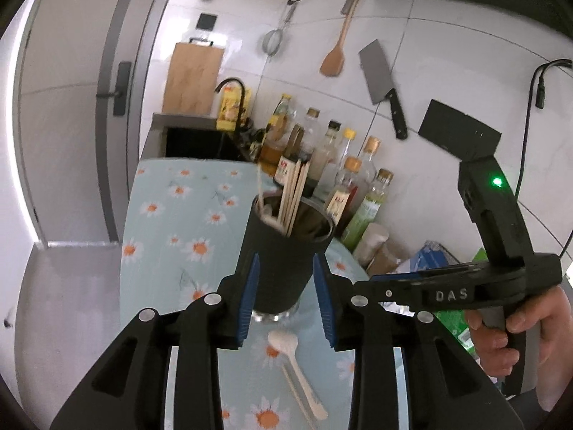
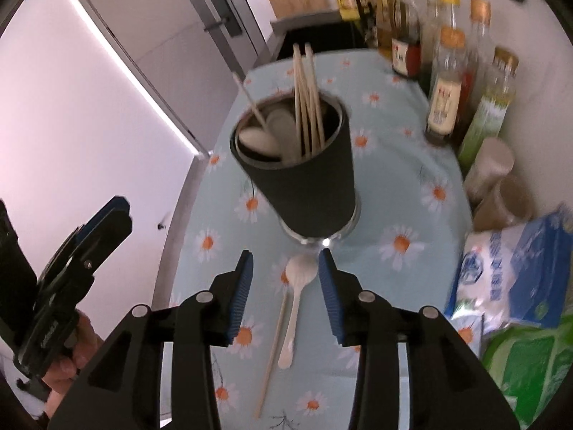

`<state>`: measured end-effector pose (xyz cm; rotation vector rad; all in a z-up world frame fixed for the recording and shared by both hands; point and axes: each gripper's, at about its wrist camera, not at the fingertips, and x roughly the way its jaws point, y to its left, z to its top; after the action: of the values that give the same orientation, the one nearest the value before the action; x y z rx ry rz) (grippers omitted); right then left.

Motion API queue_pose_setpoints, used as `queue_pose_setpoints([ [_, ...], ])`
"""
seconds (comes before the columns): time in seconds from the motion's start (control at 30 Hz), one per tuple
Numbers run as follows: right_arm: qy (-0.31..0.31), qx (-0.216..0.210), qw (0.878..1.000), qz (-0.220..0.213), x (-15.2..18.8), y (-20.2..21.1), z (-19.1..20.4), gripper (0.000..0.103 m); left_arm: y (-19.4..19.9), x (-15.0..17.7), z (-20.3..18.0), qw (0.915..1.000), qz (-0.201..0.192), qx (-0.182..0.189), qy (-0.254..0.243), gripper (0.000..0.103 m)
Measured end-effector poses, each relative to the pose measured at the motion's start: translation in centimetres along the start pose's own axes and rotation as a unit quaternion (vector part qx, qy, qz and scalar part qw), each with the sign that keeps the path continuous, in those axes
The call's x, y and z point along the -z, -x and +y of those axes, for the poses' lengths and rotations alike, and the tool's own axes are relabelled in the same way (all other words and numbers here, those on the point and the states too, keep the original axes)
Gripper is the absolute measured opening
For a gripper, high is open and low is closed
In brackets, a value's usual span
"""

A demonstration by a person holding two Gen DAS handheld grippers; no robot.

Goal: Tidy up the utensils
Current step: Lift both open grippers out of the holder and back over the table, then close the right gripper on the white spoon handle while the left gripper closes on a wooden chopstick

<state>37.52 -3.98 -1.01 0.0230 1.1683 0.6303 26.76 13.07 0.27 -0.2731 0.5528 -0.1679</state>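
Observation:
A black utensil cup stands on the daisy-print tablecloth; it also shows in the right wrist view. It holds wooden chopsticks and white spoons. A white plastic spoon and a wooden chopstick lie on the cloth just in front of the cup. My left gripper is open, its blue pads on either side of the cup's lower part. My right gripper is open and hovers over the loose spoon's bowl. The spoon also shows in the left wrist view.
Several sauce and oil bottles line the wall on the right. Jars and blue and green food bags sit at the right edge. A sink with a black tap lies beyond the cloth. A cleaver and a wooden spatula hang on the wall.

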Motion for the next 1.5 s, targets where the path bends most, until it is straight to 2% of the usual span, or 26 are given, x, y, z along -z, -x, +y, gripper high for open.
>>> queue_pose_setpoints([
  [0.33,-0.037,0.004,0.995,0.098,1.5,-6.1,-0.7,0.039,0.3,5.0,2.0,0.9980,0.052,-0.006,0.034,0.030],
  [0.7,-0.038,0.066,0.984,0.162,1.7,-12.3,-0.1,0.039,-0.3,9.1,4.4,0.9909,0.091,0.004,0.099,0.030],
  [0.87,-0.044,0.106,0.979,0.171,1.5,-14.0,0.2,0.038,0.0,10.0,6.0,0.9879,0.093,0.006,0.124,0.030],
  [1.17,-0.055,0.141,0.970,0.190,1.2,-16.3,0.4,0.028,0.0,10.6,7.9,0.9834,0.098,0.011,0.152,0.030],
  [1.43,-0.047,0.174,0.966,0.188,0.9,-17.8,1.7,0.022,-0.7,10.7,8.6,0.9810,0.108,0.021,0.160,0.030],
  [1.5,-0.037,0.183,0.965,0.181,1.1,-17.9,2.1,0.017,-0.9,10.6,8.7,0.9806,0.108,0.025,0.161,0.030],
])
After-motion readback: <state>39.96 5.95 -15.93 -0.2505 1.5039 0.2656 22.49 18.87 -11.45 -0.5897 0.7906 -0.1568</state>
